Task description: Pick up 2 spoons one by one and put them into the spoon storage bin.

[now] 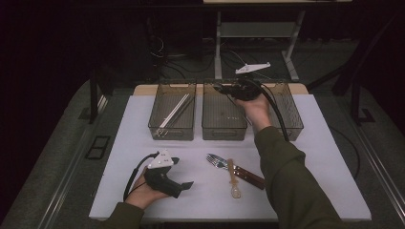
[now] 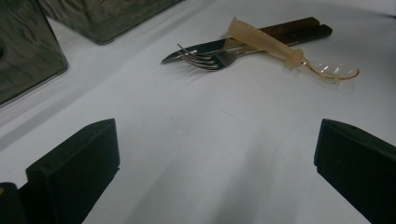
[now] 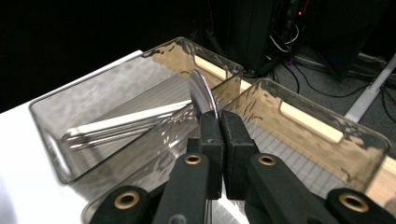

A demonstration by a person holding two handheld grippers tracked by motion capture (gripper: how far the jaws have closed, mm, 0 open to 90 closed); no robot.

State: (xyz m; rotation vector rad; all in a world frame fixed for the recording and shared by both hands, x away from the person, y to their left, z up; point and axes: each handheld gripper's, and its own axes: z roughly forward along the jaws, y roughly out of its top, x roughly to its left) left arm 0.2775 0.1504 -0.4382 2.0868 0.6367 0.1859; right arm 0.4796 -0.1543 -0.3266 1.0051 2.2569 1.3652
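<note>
A: What was left near the person?
B: The left gripper rested with jaws wide apart and empty; a fork, knife and clear spoon lay unsorted beside it.
A: And farther off?
B: The right gripper, clamped on a metal utensil, hung over the middle bin. The left bin already held utensils.
</note>
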